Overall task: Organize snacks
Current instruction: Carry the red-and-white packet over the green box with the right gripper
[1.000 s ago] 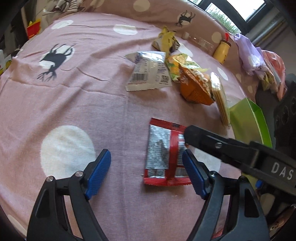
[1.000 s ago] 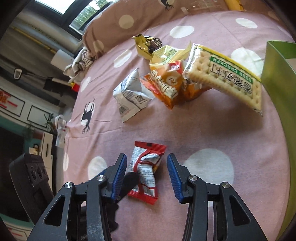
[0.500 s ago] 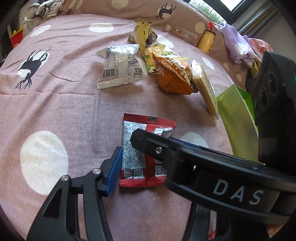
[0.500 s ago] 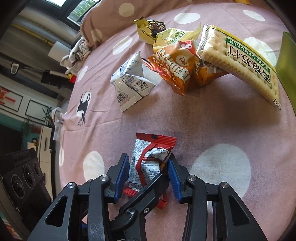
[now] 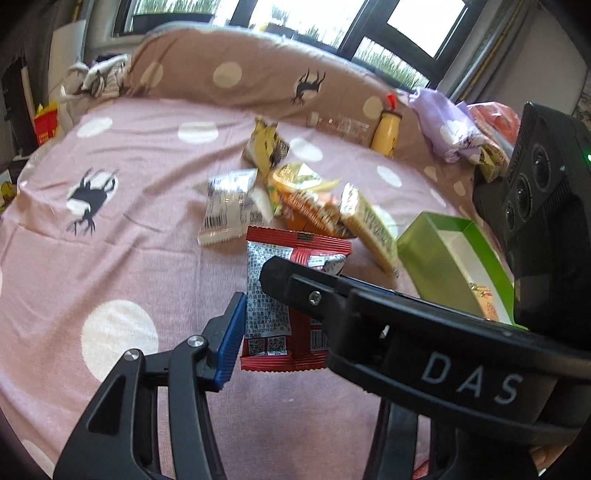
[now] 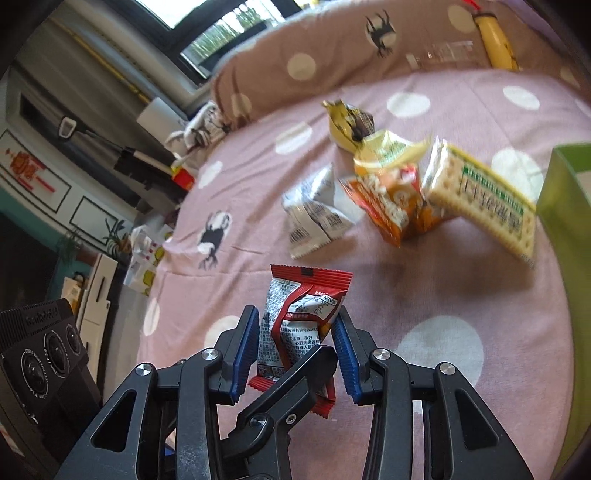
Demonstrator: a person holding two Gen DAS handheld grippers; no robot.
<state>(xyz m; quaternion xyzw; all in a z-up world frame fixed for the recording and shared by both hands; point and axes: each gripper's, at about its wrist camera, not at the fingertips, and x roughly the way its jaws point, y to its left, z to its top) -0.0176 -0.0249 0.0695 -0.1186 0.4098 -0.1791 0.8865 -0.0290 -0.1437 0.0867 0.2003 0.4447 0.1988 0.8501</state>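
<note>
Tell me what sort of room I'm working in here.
Most likely a bedroom at home: the snacks lie on a pink polka-dot bedsheet, a long brown spotted pillow runs along its far edge, and dark-framed windows stand right behind it.

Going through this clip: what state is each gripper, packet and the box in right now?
red snack packet: lifted off the bedspread, held by both grippers
right gripper: shut on the packet
left gripper: shut on the packet
green box: open, something inside
cracker pack: leaning on the orange bag
</note>
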